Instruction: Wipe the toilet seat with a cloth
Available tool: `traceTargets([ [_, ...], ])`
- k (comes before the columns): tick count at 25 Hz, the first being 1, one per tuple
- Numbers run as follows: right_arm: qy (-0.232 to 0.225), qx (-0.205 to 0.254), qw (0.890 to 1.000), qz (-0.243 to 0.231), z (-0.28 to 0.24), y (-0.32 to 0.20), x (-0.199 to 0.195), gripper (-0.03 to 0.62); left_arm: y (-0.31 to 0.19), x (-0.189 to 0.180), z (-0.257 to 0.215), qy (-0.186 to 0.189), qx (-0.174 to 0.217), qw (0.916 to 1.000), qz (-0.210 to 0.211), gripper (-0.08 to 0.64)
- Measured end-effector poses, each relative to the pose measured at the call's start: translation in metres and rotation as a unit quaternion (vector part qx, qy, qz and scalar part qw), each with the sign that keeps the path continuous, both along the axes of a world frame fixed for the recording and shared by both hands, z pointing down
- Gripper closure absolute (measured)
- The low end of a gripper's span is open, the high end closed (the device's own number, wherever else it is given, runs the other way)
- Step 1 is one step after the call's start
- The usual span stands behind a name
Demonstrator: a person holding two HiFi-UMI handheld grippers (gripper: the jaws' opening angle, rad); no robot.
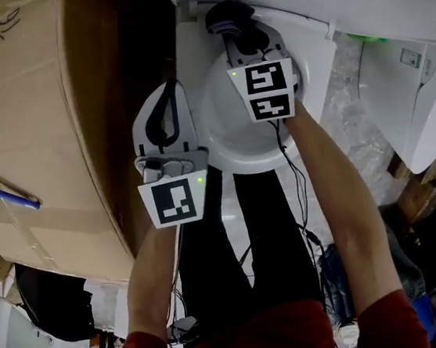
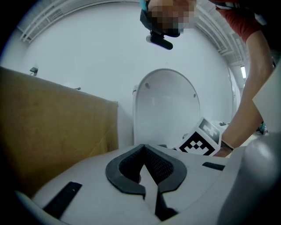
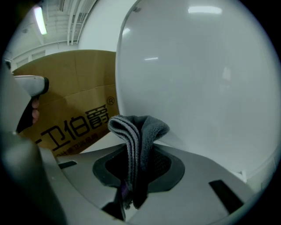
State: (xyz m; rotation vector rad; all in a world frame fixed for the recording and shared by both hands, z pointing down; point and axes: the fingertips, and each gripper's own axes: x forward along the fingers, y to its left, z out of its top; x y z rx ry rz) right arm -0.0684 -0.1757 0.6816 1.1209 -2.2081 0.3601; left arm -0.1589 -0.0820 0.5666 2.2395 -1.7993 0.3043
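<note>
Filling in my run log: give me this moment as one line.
left tool: shut, empty, beside cardboard box | right tool: shut on grey cloth, over toilet seat | toilet lid: raised

Storeroom or workshop, not home bathroom: toilet [image 1: 224, 129] right beside big printed cardboard box [image 1: 40, 136], another white fixture [image 1: 432, 115] at right, cables [image 1: 303, 198] on floor, strip light [image 3: 41, 19] on high ceiling.
</note>
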Motion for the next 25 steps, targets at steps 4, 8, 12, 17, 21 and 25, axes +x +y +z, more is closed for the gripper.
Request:
traceTargets([
  [4, -0.009, -0.016, 0.999, -0.031, 0.0, 0.002, -0.052, 0.516, 0.007, -0.02, -0.002, 0.001, -0.001, 1.0, -0.007, 0.548],
  [8, 0.007, -0.008, 0.998, -0.054, 0.002, 0.006, -0.078, 0.517, 0.014, -0.033, -0.003, 0.008, -0.004, 0.9998, -0.015, 0.548],
  [12, -0.001, -0.024, 0.998, -0.051, 0.003, 0.005, -0.081, 0.517, 0.015, -0.037, -0.007, 0.014, -0.002, 0.9997, -0.018, 0.548],
  [17, -0.015, -0.091, 0.995, -0.04, -0.003, 0.028, -0.072, 0.517, 0.021, -0.027, -0.026, 0.004, -0.004, 1.0, 0.006, 0.548],
  [21, -0.035, -0.119, 0.992, 0.015, -0.018, 0.071, -0.037, 0.517, 0.016, -0.023, -0.064, 0.011, 0.019, 0.9997, 0.014, 0.548],
  [25, -0.061, -0.161, 0.982, 0.08, -0.055, 0.134, 0.014, 0.517, 0.019, -0.009, -0.121, 0.02, 0.031, 0.999, 0.025, 0.548],
])
